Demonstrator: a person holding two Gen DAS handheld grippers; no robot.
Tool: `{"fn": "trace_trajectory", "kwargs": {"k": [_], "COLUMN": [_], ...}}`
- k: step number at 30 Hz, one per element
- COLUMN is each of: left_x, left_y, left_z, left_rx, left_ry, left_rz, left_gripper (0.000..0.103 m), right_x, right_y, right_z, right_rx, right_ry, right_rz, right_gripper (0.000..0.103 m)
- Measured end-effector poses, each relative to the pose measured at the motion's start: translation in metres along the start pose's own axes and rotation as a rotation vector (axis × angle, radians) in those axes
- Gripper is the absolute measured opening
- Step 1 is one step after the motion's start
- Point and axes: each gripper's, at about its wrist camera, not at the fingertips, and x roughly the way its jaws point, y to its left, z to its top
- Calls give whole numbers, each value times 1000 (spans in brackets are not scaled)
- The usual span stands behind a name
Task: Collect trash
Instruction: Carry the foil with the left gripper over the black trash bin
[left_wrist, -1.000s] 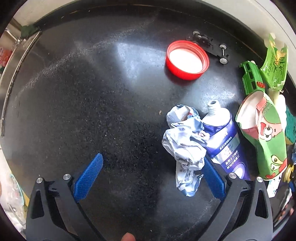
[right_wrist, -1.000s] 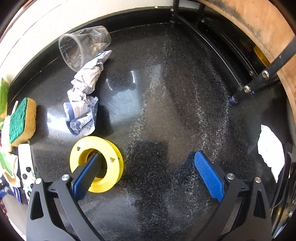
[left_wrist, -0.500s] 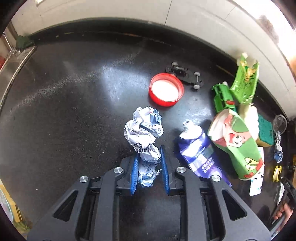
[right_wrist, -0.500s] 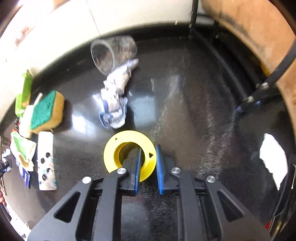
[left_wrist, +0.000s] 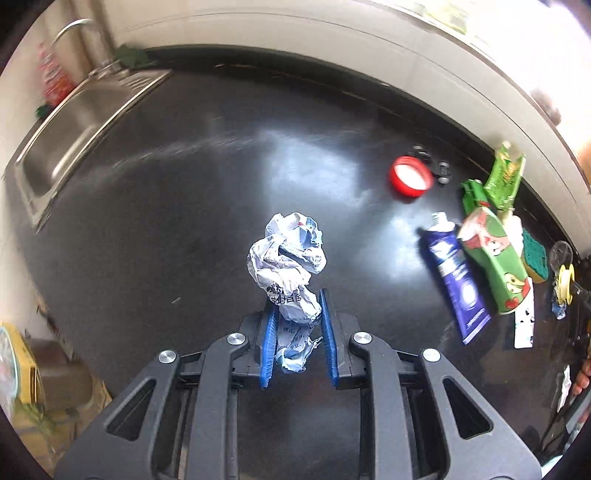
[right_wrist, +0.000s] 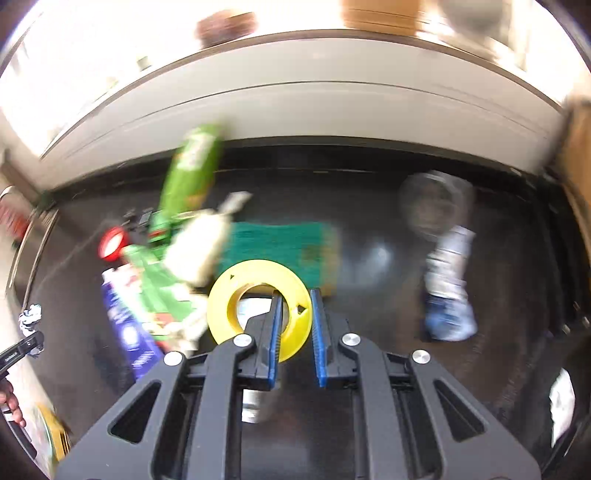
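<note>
Left gripper (left_wrist: 297, 325), blue pads clamped on crumpled paper wad (left_wrist: 286, 266), held above the black counter (left_wrist: 184, 206). Right gripper (right_wrist: 295, 325), pads pinching the rim of yellow ring spool (right_wrist: 258, 301). Beyond: toothpaste tube (left_wrist: 456, 284), red lid (left_wrist: 410, 179), sink (left_wrist: 70, 136).

Black speckled countertop (left_wrist: 184, 206) bearing a red lid (left_wrist: 410, 178), blue tube (left_wrist: 456, 284), green carton (left_wrist: 495, 258), sponge (left_wrist: 533, 254).

Right view motion-blurred, top overexposed. Left view sharper; window glare on worktop (left_wrist: 295, 173). Fisheye bends edges.
</note>
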Motion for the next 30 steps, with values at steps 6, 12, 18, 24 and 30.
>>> {"fn": "trace_trajectory", "kwargs": {"k": [6, 12, 18, 24, 30], "left_x": [-29, -61, -87, -82, -52], "left_y": [88, 183, 254, 288, 302], "left_z": [-46, -120, -197, -238, -245], "left_rx": [-197, -416, -571, -666, -712], "left_ry": [-32, -40, -14, 17, 66], "left_rz": [84, 158, 210, 218, 204], "left_gripper": [21, 21, 21, 21, 21], "right_x": [24, 35, 32, 22, 28], "right_y": [135, 266, 395, 498, 567], "right_z": [-1, -26, -75, -136, -182], "right_rx": [-235, -454, -663, -878, -1025], "right_ry": [58, 118, 188, 241, 312], "right_rz": [147, 286, 419, 517, 568], "right_gripper": [16, 16, 16, 16, 16]}}
